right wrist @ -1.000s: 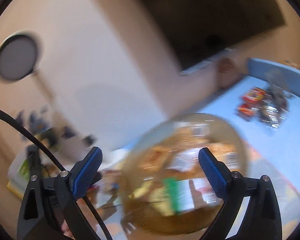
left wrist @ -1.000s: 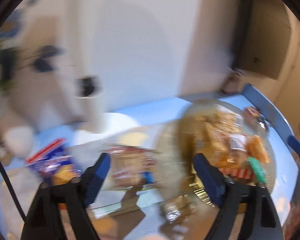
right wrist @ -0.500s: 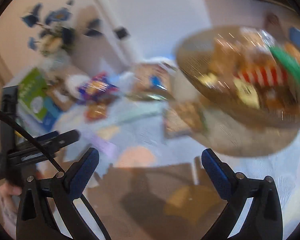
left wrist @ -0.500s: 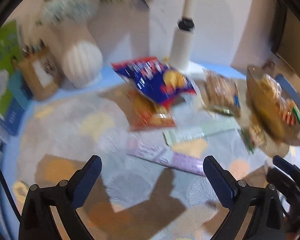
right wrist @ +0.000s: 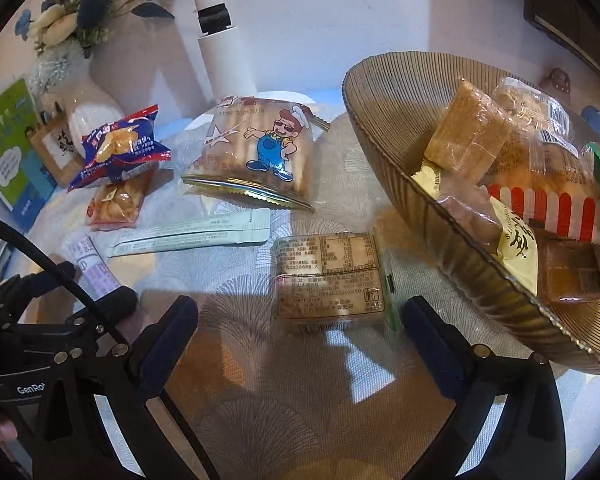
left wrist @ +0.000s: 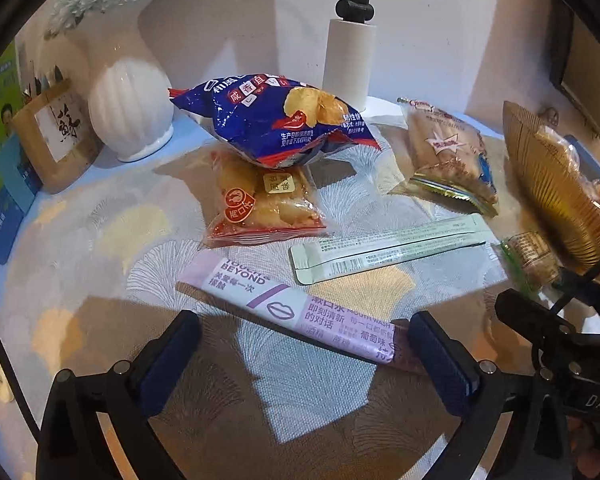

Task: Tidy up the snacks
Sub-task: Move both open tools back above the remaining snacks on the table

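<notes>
- Snacks lay loose on the tablecloth (left wrist: 100, 240): blue chip bag (left wrist: 272, 120) at 12 o'clock atop a red packet (left wrist: 260, 208).
- Left gripper (left wrist: 300, 344), jaws just widened, straddled the purple mouthwash sachet (left wrist: 292, 308), not pressing it.
- Right gripper (right wrist: 300, 332) gaped, empty, before a brown snack pack (right wrist: 328, 276); the ribbed bowl (right wrist: 420, 200) of snacks sat at 2 o'clock.

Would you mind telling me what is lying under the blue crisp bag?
The blue crisp bag rests on the far end of a clear red-edged snack packet. The packet's near part shows golden pieces and round red stickers. Its far end is covered by the bag.
</notes>
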A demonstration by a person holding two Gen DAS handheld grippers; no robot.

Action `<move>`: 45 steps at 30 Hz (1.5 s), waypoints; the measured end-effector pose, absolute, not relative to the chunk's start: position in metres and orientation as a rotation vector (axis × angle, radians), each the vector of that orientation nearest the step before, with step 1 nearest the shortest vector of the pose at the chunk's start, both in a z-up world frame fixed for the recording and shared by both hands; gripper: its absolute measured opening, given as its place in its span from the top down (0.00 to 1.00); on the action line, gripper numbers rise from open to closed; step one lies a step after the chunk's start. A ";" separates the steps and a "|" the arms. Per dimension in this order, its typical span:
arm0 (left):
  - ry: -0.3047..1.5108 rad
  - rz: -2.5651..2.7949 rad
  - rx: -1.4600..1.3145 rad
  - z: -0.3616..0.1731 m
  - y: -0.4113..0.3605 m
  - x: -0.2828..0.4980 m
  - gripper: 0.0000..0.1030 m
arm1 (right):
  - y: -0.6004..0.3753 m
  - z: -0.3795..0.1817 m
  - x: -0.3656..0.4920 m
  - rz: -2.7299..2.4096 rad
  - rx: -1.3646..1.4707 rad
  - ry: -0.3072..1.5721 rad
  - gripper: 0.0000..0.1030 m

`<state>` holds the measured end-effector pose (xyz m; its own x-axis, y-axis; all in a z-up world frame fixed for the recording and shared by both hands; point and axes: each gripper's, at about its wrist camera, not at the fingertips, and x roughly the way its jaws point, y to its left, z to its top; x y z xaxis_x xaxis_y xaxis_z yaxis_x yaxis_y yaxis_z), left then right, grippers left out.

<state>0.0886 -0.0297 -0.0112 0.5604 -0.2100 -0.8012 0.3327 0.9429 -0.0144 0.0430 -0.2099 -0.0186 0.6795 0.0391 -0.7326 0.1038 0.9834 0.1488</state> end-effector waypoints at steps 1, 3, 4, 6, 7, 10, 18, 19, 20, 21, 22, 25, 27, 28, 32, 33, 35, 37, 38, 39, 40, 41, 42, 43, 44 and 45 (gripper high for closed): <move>0.922 -0.321 0.145 -0.011 -0.029 0.089 0.00 | -0.207 -0.019 0.045 -0.036 0.183 0.825 0.00; 0.922 -0.321 0.144 -0.011 -0.031 0.090 0.00 | -0.206 -0.019 0.046 -0.036 0.183 0.825 0.00; 0.922 -0.321 0.144 -0.011 -0.031 0.090 0.00 | -0.206 -0.019 0.046 -0.036 0.183 0.825 0.00; 0.922 -0.322 0.143 -0.011 -0.031 0.090 0.00 | -0.206 -0.019 0.046 -0.036 0.182 0.825 0.00; 0.922 -0.322 0.143 -0.011 -0.031 0.090 0.00 | -0.207 -0.019 0.046 -0.036 0.182 0.825 0.00; 0.922 -0.321 0.143 -0.011 -0.031 0.090 0.00 | -0.204 -0.021 0.047 -0.035 0.181 0.826 0.00; 0.922 -0.321 0.143 -0.011 -0.031 0.090 0.00 | -0.204 -0.021 0.047 -0.035 0.181 0.825 0.00; 0.922 -0.321 0.143 -0.011 -0.030 0.090 0.00 | -0.204 -0.020 0.047 -0.035 0.181 0.825 0.00; 0.922 -0.322 0.143 -0.011 -0.030 0.090 0.00 | -0.204 -0.020 0.047 -0.035 0.181 0.825 0.00; 0.922 -0.322 0.143 -0.011 -0.031 0.090 0.00 | -0.204 -0.021 0.047 -0.035 0.181 0.825 0.00; 0.922 -0.322 0.143 -0.011 -0.030 0.090 0.00 | -0.204 -0.020 0.047 -0.035 0.181 0.825 0.00; 0.922 -0.322 0.142 -0.011 -0.031 0.090 0.00 | -0.205 -0.020 0.047 -0.035 0.180 0.825 0.00; 0.922 -0.322 0.142 -0.011 -0.030 0.090 0.00 | -0.204 -0.020 0.047 -0.035 0.180 0.825 0.00; 0.922 -0.322 0.142 -0.011 -0.030 0.090 0.00 | -0.205 -0.020 0.047 -0.035 0.180 0.825 0.00; 0.922 -0.322 0.142 -0.011 -0.031 0.090 0.00 | -0.205 -0.020 0.047 -0.035 0.180 0.825 0.00; 0.922 -0.322 0.142 -0.011 -0.031 0.090 0.00 | -0.205 -0.020 0.047 -0.035 0.180 0.825 0.00; 0.922 -0.322 0.142 -0.011 -0.030 0.090 0.00 | -0.206 -0.020 0.047 -0.035 0.180 0.825 0.00; 0.922 -0.322 0.142 -0.011 -0.031 0.090 0.00 | -0.205 -0.020 0.047 -0.035 0.180 0.825 0.00; 0.922 -0.322 0.142 -0.011 -0.030 0.090 0.00 | -0.205 -0.020 0.047 -0.034 0.180 0.825 0.00; 0.922 -0.322 0.142 -0.011 -0.031 0.090 0.00 | -0.205 -0.020 0.047 -0.035 0.180 0.825 0.00; 0.922 -0.322 0.142 -0.011 -0.030 0.090 0.00 | -0.205 -0.020 0.047 -0.034 0.179 0.825 0.00; 0.922 -0.322 0.142 -0.011 -0.030 0.090 0.00 | -0.205 -0.020 0.047 -0.034 0.179 0.825 0.00; 0.922 -0.323 0.141 -0.011 -0.030 0.090 0.00 | -0.205 -0.020 0.047 -0.034 0.179 0.825 0.00; 0.922 -0.323 0.141 -0.011 -0.030 0.090 0.00 | -0.204 -0.021 0.047 -0.034 0.179 0.825 0.00; 0.922 -0.323 0.142 -0.011 -0.030 0.090 0.00 | -0.205 -0.020 0.047 -0.034 0.179 0.825 0.00; 0.921 -0.322 0.142 -0.011 -0.030 0.090 0.00 | -0.205 -0.020 0.047 -0.034 0.179 0.825 0.00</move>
